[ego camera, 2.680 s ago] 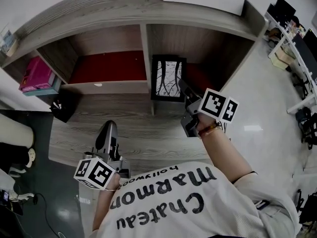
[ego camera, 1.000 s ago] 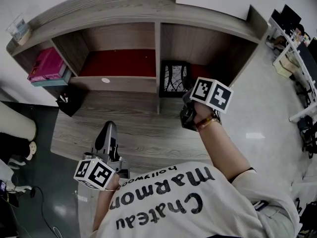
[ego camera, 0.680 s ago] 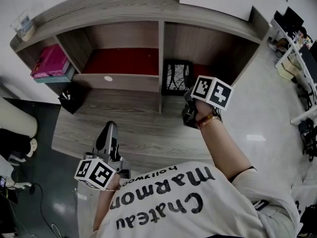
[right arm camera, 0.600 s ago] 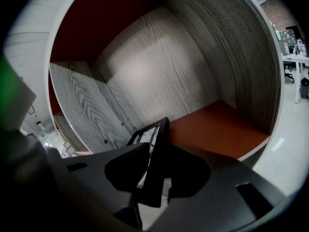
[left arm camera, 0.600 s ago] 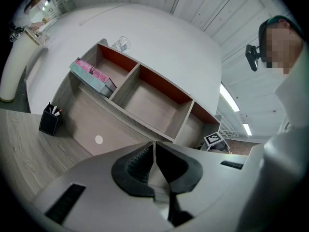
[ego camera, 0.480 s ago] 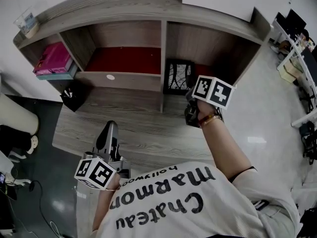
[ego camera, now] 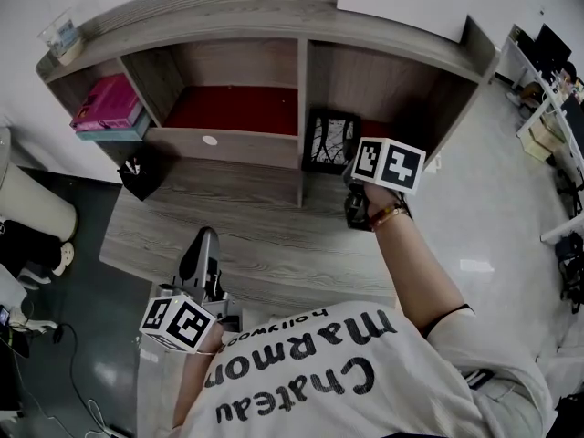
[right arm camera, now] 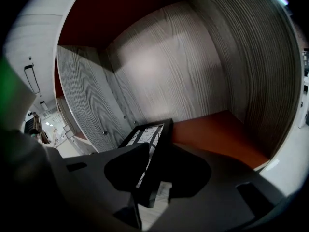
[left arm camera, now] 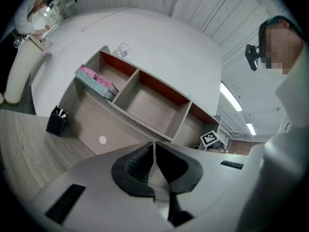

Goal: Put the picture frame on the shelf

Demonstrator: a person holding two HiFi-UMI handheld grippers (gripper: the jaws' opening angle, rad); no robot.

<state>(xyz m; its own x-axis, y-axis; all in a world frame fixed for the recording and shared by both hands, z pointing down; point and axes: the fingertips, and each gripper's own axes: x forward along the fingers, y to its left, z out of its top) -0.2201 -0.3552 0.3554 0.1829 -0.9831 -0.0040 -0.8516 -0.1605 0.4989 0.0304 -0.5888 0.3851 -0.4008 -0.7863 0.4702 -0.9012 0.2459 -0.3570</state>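
Since the earliest head view, the picture frame (ego camera: pixel 330 141) and the right hand-held gripper (right arm camera: pixel 156 150) have shifted from in front of the divider (ego camera: pixel 302 108) to the mouth of the right compartment of the shelf (ego camera: pixel 228 3). The left hand-held gripper (left arm camera: pixel 154 151) has stayed at lower left of the head view, over the near edge of the tabletop (ego camera: pixel 255 235).

Step in hand, as I judge it: setting down and letting go.
- Right gripper view: frame stands on edge between the jaws, pads apparently against its faces, the grip loosening.
- Its far end reaches over the red floor (right arm camera: pixel 217 129) of the compartment, just beside the divider wall.
- Cannot tell whether its foot bears on that floor yet.
- Left hand-held gripper: jaws together, nothing between them.

Next move likely calls for the frame to settle first. Then the jaws can part fully and draw straight back, without dragging the edge. A thin frame on edge could tip.

Containers:
- End nook, upper left of the head view: pink book (ego camera: pixel 108 103) lying on a teal one.
- Middle compartment: red floor, nothing seen on it.
- Right compartment: the frame only.
- Pen pot (ego camera: pixel 139 170), left centre, on the tabletop: a few pens.
- Glass (ego camera: pixel 62 33), on top of the shelf, far upper left: contents not readable.
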